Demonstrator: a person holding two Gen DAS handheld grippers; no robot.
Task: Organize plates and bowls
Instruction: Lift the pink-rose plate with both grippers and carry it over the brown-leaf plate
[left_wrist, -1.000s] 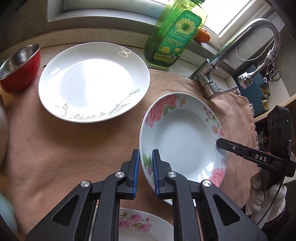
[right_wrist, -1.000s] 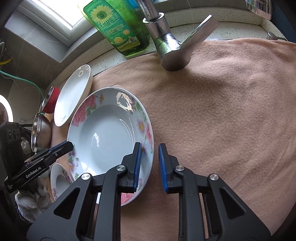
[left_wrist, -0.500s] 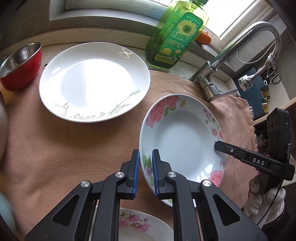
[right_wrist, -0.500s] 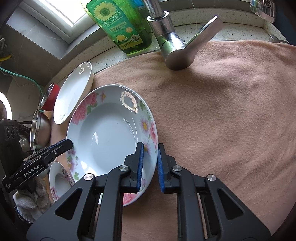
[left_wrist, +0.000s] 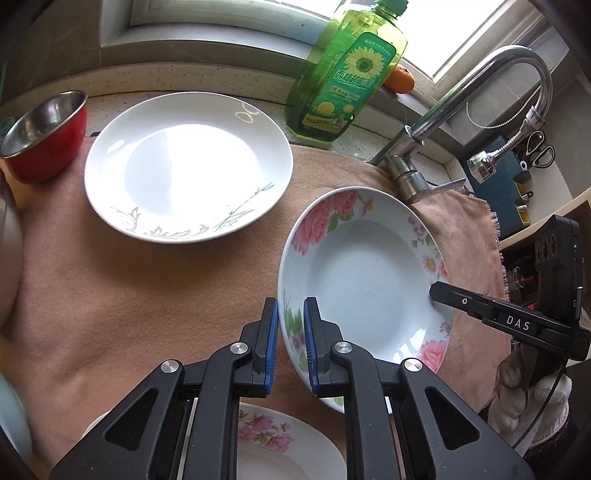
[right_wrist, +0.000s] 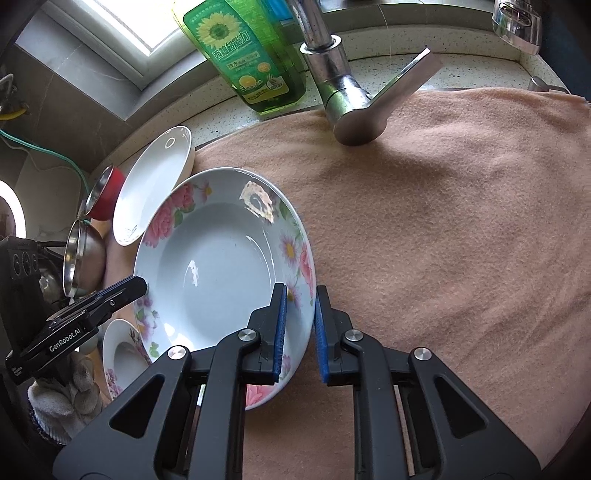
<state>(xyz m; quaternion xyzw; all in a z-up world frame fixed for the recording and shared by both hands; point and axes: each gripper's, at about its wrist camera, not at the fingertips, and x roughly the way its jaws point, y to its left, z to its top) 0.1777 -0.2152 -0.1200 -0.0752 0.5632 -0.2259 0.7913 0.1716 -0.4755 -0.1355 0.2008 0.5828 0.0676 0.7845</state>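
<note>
A deep plate with pink flowers (left_wrist: 365, 280) is held between both grippers above the tan towel (left_wrist: 129, 295). My left gripper (left_wrist: 290, 343) is shut on its left rim. My right gripper (right_wrist: 300, 328) is shut on its right rim, and the plate (right_wrist: 218, 273) shows whole in the right wrist view. A white plate with a grey leaf pattern (left_wrist: 188, 166) lies on the towel at the back left. A red bowl with a steel inside (left_wrist: 44, 136) stands at the far left. Another flowered plate (left_wrist: 273, 443) lies below my left gripper.
A green dish soap bottle (left_wrist: 347, 70) stands by the window behind the towel. A chrome faucet (left_wrist: 461, 122) rises at the back right, its lever (right_wrist: 384, 99) over the towel. A steel bowl (right_wrist: 81, 258) sits at the left. The towel's right side (right_wrist: 461, 240) is bare.
The flowered plate has risen off the towel and tilted, held at both rims. My right gripper closed on the rim. The left gripper stayed shut on it.
</note>
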